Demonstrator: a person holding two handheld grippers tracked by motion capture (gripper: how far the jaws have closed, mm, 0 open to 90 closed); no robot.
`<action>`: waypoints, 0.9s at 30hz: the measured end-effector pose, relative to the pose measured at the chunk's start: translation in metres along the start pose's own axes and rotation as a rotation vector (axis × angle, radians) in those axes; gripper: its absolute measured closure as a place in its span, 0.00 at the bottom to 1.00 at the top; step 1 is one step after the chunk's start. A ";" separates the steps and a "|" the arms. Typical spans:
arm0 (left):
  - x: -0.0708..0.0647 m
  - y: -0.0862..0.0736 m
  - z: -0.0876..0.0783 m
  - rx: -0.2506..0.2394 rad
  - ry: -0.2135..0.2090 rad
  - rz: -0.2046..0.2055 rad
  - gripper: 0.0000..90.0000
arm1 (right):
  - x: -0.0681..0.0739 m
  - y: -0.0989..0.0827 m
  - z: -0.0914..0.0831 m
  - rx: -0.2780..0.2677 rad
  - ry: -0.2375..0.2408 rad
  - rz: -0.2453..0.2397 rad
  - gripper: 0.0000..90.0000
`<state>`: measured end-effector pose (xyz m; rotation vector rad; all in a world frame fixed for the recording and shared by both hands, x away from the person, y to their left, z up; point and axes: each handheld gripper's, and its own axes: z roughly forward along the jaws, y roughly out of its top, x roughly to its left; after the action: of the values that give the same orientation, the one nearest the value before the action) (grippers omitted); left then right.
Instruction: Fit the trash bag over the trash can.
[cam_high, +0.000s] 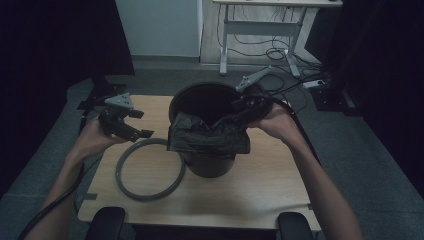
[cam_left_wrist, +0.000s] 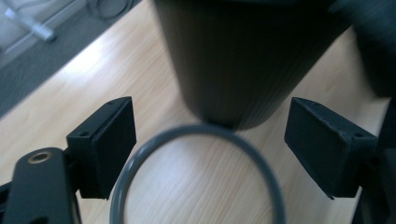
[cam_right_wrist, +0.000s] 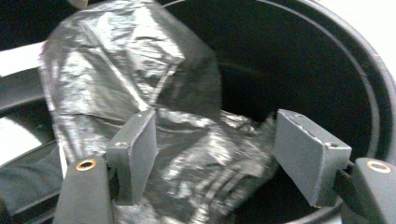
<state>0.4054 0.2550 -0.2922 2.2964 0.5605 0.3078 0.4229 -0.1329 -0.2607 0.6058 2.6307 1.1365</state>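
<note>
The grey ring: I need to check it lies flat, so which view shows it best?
The high view: the grey ring lies whole on the table, beside the bin. The left gripper view shows its near arc, blurred; the right gripper view faces the bag.

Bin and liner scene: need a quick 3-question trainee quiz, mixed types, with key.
1. True or false: the grey ring sits on the rim of the black bin.
2. Multiple choice: the black bin liner is
A) folded flat on the table
B) draped over the bin's near rim
C) held in the left claw
3. Fill in: the right claw reaches into the mouth of the ____.

Key:
1. False; it lies flat on the wooden table, left of the bin.
2. B
3. bin, with its jaws apart over the liner.
</note>
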 end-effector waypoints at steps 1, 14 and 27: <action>-0.002 0.006 -0.001 -0.004 -0.006 0.014 0.21 | 0.003 0.001 0.001 0.004 0.006 -0.010 0.34; -0.044 0.061 0.024 -0.013 -0.164 0.163 0.28 | 0.037 0.007 0.015 0.007 0.147 -0.099 0.37; -0.059 0.072 0.041 -0.011 -0.209 0.229 0.43 | 0.045 0.008 0.020 0.085 0.230 -0.126 0.96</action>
<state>0.3912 0.1560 -0.2723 2.3494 0.1903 0.1756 0.3921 -0.0951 -0.2698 0.3352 2.8759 1.1223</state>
